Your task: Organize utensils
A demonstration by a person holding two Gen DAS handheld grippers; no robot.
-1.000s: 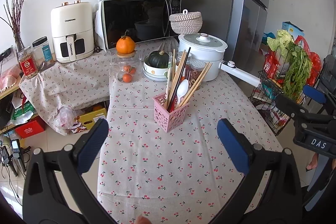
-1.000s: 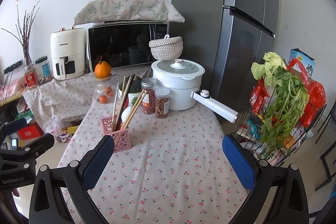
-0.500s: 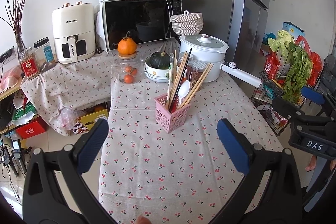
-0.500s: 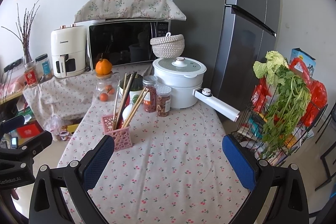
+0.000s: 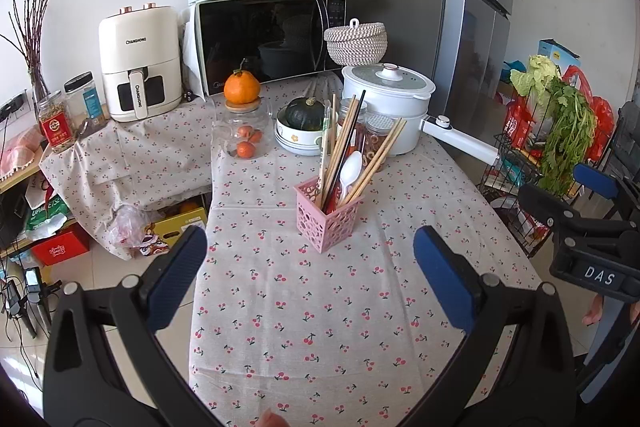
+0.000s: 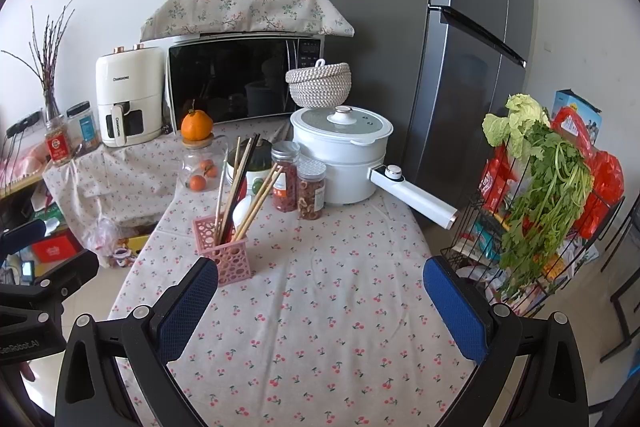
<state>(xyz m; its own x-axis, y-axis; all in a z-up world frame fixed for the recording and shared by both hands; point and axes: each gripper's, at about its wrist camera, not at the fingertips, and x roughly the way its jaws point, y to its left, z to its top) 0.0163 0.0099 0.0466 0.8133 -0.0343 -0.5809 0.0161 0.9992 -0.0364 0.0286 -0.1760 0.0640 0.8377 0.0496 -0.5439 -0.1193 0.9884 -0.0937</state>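
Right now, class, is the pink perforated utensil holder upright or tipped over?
Upright. The pink perforated utensil holder stands on its base on the cherry-print tablecloth, with wooden chopsticks and a white plastic spoon leaning out of its open top.

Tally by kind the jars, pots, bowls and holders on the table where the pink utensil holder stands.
Pink utensil holder: 1
White pot: 1
Silver-lidded jars: 2
Glass jar of small oranges: 1
Bowl holding the green squash: 1
Total: 6
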